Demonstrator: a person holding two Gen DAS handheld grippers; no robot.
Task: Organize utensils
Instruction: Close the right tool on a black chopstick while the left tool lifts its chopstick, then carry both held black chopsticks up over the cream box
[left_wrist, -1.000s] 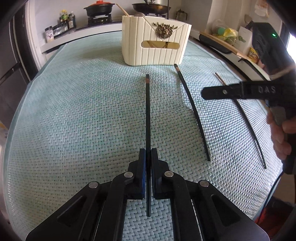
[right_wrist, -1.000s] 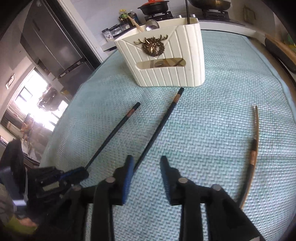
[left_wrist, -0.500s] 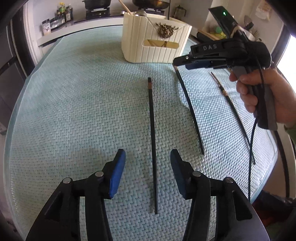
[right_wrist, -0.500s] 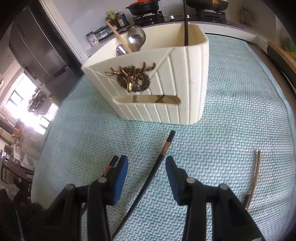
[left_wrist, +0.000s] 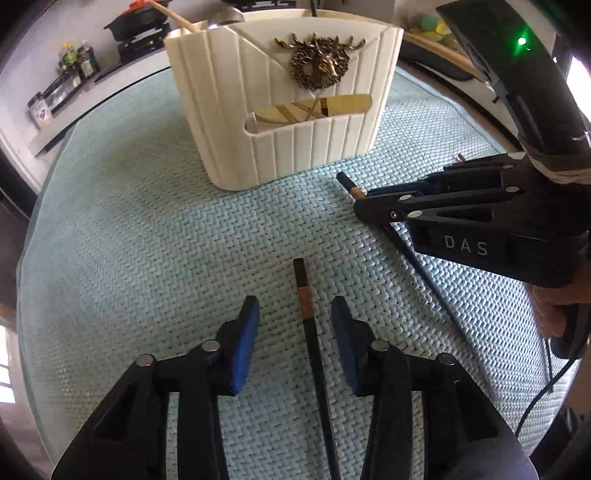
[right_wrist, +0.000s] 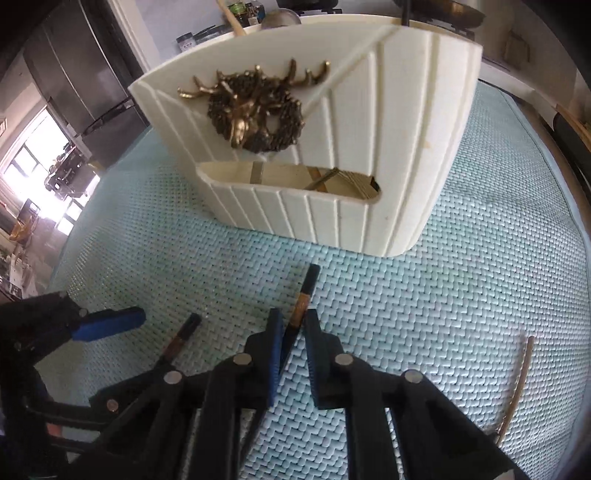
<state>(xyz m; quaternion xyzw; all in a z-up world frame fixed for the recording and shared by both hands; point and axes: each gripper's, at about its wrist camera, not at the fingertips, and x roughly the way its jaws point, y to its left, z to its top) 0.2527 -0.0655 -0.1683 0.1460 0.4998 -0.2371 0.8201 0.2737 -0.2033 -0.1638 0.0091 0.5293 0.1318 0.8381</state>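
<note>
Both claws up at the holder now!
Your left gripper (left_wrist: 294, 343), having let go, is closing around its chopstick (left_wrist: 309, 332) without touching; your right gripper (right_wrist: 293, 345) is closing, pinching the second chopstick (right_wrist: 301, 302) by the cream holder (right_wrist: 388, 147).

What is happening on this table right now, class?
A person is sorting chopsticks into a cream utensil holder with a hand-held gripper in each hand. The right gripper is closing on one dark chopstick near its top end, just in front of the holder. The left gripper straddles a second dark chopstick lying on the woven mat, its jaws closing but not yet touching it. A thinner brown chopstick lies further right, untouched.
</note>
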